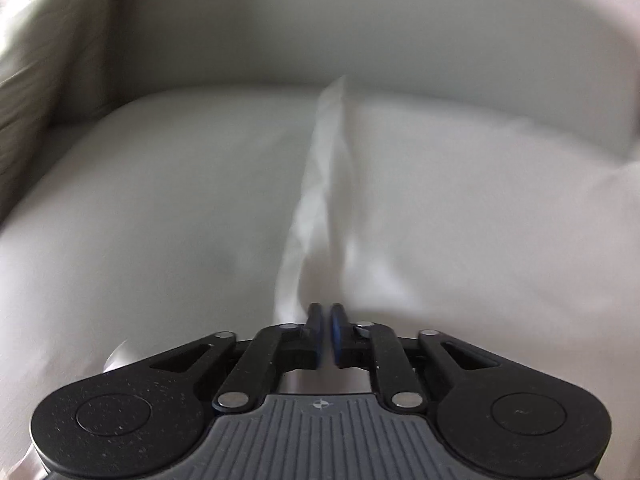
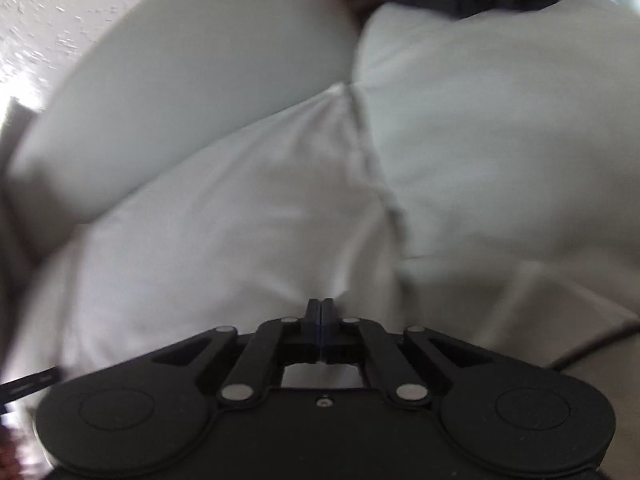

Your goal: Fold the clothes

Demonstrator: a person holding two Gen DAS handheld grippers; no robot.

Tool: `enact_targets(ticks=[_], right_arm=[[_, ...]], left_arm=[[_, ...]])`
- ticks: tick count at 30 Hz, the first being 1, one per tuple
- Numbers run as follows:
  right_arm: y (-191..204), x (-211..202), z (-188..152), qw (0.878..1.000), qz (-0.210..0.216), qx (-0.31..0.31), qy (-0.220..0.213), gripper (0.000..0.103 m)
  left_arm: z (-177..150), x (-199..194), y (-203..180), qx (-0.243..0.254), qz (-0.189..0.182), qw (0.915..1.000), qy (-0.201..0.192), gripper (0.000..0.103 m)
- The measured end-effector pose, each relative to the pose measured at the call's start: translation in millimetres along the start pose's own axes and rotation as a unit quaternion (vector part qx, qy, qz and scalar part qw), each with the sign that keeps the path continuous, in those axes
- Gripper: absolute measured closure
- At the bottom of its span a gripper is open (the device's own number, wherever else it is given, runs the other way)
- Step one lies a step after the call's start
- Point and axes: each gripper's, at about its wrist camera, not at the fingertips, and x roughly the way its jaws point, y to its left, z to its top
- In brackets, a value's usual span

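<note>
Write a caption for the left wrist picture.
Left gripper shut on a stretched fold of white cloth, above a pale cushion.

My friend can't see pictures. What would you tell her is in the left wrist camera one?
The left gripper has its jaws pinched shut on a strip of white cloth that stretches straight away from the camera. Behind it lies a pale grey couch, and everything looks a bit blurry.
</note>
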Motion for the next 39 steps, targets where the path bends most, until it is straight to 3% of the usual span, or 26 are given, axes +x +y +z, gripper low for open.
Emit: enact_targets(ticks=[4,7,11,12,13,16,18,20,24,28,30,34,39], right_arm=[[2,-3,-4,0.996,-0.067,-0.051,-0.012,0.103],[10,-18,-2,0.997,-0.06,-0.038,-0.016,0.1],[14,-34,-11,0.999,0.046,-0.024,-0.015,0.097],[15,-33,-15,0.997,0.069,-0.028,-0.005,0.097],[17,-28,-19,0.998,0.056,-0.035,0.013,0.097],[21,-21,-27,0.993,-0.087,-0.078,0.005,0.103],[17,-27,-26,0.993,-0.098,-0.07,0.013,0.103],[14,-48,-22,0.995,-0.082,-0.047,0.01,0.103],[13,-117,-27,0.998,-0.038,-0.029,-0.032,0.1],[13,-192,-38,0.998,0.016,-0.023,-0.057,0.098],[11,-218,-42,0.997,0.036,-0.023,-0.064,0.09],[3,-247,-60,0.996,0.062,-0.02,-0.064,0.081],[-4,-227,-97,0.998,0.062,-0.003,-0.004,0.078]], left_arm=[[-1,-5,0,0.018,0.039,0.9991,-0.002,0.094],[-2,-25,5,0.015,0.016,0.9994,-0.026,0.094],[-15,-50,4,0.005,-0.093,0.9941,-0.055,0.09],[-16,-51,4,0.007,-0.084,0.9952,-0.05,0.089],[-17,-52,5,0.008,-0.074,0.9962,-0.044,0.09],[-21,-54,6,0.012,-0.045,0.9985,-0.029,0.091],[-24,-56,6,0.014,-0.026,0.9994,-0.018,0.095],[-26,-60,8,0.014,-0.012,0.9997,-0.013,0.096],[-30,-121,28,-0.018,-0.055,0.9959,-0.07,0.095],[-34,-178,34,-0.011,-0.075,0.9901,-0.118,0.095],[-41,-200,35,-0.012,-0.09,0.9882,-0.124,0.095],[-65,-214,24,-0.002,-0.1,0.9895,-0.104,0.091],[-112,-195,-2,-0.003,-0.093,0.9952,-0.031,0.079]])
